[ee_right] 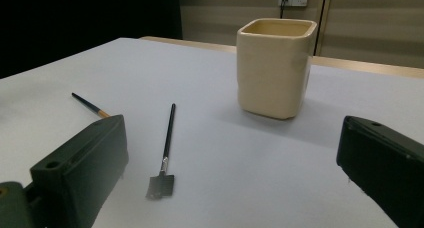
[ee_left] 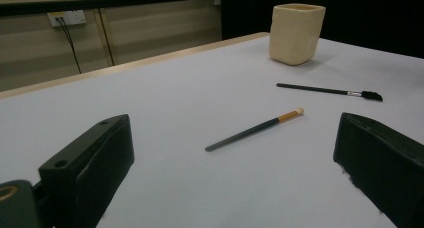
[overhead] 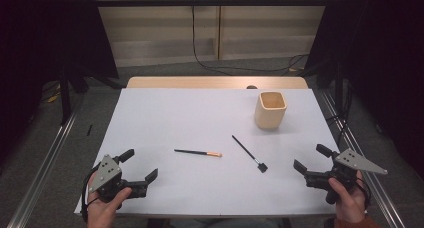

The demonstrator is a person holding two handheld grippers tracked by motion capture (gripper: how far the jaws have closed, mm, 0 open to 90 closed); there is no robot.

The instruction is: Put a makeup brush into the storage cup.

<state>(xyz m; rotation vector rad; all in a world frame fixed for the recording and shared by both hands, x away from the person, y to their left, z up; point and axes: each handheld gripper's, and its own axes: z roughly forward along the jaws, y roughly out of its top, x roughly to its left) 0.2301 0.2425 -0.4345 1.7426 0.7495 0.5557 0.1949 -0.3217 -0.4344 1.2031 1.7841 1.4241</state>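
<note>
A cream square cup [overhead: 270, 109] [ee_left: 296, 33] [ee_right: 274, 67] stands upright on the white table [overhead: 175, 113] toward the back right. A black brush with an orange and pale tip [overhead: 198, 152] [ee_left: 254, 129] [ee_right: 90, 106] lies flat near the middle. A second black brush with a flat dark head [overhead: 249, 153] [ee_left: 330, 91] [ee_right: 165, 150] lies to its right. My left gripper [overhead: 140, 165] [ee_left: 235, 163] rests open at the front left, holding nothing. My right gripper [overhead: 311, 157] [ee_right: 232, 158] is open at the front right, also with nothing between its jaws.
A wooden strip [overhead: 215, 82] runs along the table's far edge. Metal rails [overhead: 45, 163] flank the table on both sides. Cables [overhead: 215, 65] trail over the grey floor behind. Dark curtains [overhead: 45, 33] hang at the left and right.
</note>
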